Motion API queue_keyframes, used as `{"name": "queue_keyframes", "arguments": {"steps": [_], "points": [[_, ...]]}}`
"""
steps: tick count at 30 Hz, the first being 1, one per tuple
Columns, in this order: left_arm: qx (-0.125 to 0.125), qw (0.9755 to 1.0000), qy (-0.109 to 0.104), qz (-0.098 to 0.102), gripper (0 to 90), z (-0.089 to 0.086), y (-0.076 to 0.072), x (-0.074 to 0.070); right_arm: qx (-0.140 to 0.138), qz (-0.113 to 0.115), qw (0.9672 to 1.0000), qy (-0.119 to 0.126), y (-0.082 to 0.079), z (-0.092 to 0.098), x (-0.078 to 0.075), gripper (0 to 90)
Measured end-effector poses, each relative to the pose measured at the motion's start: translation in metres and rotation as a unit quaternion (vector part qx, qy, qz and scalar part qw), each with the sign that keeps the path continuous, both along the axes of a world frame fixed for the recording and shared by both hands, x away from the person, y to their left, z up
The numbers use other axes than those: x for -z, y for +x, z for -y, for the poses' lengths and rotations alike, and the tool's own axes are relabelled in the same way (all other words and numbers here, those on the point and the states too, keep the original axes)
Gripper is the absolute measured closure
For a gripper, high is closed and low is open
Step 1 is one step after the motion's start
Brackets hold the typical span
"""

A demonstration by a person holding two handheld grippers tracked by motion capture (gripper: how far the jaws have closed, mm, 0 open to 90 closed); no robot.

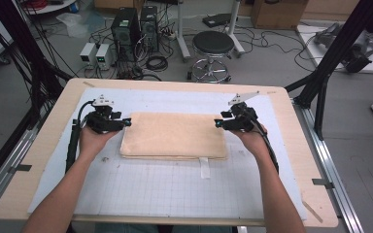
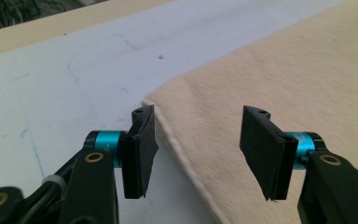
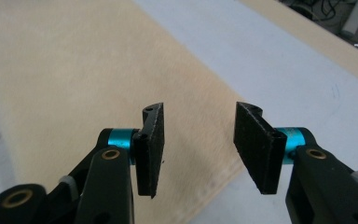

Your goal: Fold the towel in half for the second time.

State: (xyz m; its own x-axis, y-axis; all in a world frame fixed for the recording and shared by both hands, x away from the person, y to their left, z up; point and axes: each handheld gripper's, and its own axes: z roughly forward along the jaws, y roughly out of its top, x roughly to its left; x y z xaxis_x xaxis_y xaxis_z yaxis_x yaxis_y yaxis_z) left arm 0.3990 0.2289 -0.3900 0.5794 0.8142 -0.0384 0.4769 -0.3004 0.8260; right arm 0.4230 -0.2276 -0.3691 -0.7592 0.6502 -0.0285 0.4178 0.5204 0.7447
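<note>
1. The towel (image 1: 175, 136) lies folded flat on the white mat (image 1: 175, 189), at the middle of the table (image 1: 24, 174).
2. The left gripper (image 1: 126, 123) sits at the towel's far left corner; its jaws stand apart over the towel's edge and hold nothing.
3. The right gripper (image 1: 217, 124) sits at the far right corner; its jaws stand apart above the towel's edge, empty.
</note>
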Motion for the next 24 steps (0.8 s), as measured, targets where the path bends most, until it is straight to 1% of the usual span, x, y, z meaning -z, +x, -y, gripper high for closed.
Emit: {"name": "queue_keyframes", "arguments": {"steps": [2,5,7,9,10,11,12,13,15,16,17,20,21,22,23,24], "points": [[0.013,0.9999,-0.008,0.002,46.7,0.000,-0.011,0.002,-0.009,0.004,0.9999,-0.007,-0.011,0.000,0.000,53.1],[0.032,0.9994,-0.007,0.007,48.0,0.002,-0.027,0.007,-0.020,0.006,0.9997,0.015,-0.026,0.001,0.002,53.2],[0.047,0.9989,0.002,0.009,51.5,0.003,-0.036,0.008,-0.030,0.004,0.9994,0.015,-0.036,0.001,0.005,56.1],[0.055,0.9983,-0.008,0.017,55.5,0.003,-0.045,0.011,-0.041,0.004,0.9990,0.016,-0.046,-0.001,0.009,57.2],[0.061,0.9979,-0.012,0.017,57.4,0.004,-0.049,0.012,-0.043,0.007,0.9989,0.018,-0.050,-0.001,0.011,58.4],[0.068,0.9976,-0.010,0.013,58.5,0.005,-0.052,0.014,-0.045,0.007,0.9987,0.022,-0.053,-0.001,0.014,59.0],[0.076,0.9970,-0.010,0.013,60.1,0.006,-0.055,0.015,-0.047,0.000,0.9987,0.020,-0.055,-0.002,0.017,58.8],[0.080,0.9966,-0.009,0.014,62.6,0.007,-0.058,0.017,-0.050,-0.011,0.9986,0.011,-0.056,-0.003,0.018,58.1],[0.087,0.9961,-0.008,0.010,65.9,0.008,-0.061,0.020,-0.052,-0.016,0.9984,0.011,-0.058,-0.005,0.020,59.0],[0.088,0.9960,-0.009,0.008,67.9,0.008,-0.062,0.022,-0.054,-0.006,0.9985,0.011,-0.060,-0.006,0.021,60.5],[0.092,0.9958,-0.008,0.003,68.9,0.007,-0.063,0.024,-0.053,-0.003,0.9985,0.009,-0.062,-0.006,0.023,61.1],[0.092,0.9957,-0.011,-0.003,69.9,0.006,-0.065,0.030,-0.046,-0.008,0.9989,0.004,-0.063,-0.005,0.033,61.1],[0.094,0.9955,-0.008,-0.007,69.9,0.006,-0.065,0.032,-0.044,-0.013,0.9989,0.005,-0.063,-0.003,0.037,61.2],[0.097,0.9952,-0.006,-0.014,69.9,0.007,-0.064,0.035,-0.042,-0.014,0.9990,0.006,-0.063,-0.003,0.040,61.2],[0.097,0.9952,-0.001,-0.017,69.9,0.007,-0.064,0.037,-0.038,-0.015,0.9991,0.006,-0.064,-0.002,0.045,61.4],[0.098,0.9949,-0.001,-0.022,69.7,0.007,-0.064,0.039,-0.038,-0.017,0.9991,0.002,-0.065,-0.001,0.049,61.5]]}}
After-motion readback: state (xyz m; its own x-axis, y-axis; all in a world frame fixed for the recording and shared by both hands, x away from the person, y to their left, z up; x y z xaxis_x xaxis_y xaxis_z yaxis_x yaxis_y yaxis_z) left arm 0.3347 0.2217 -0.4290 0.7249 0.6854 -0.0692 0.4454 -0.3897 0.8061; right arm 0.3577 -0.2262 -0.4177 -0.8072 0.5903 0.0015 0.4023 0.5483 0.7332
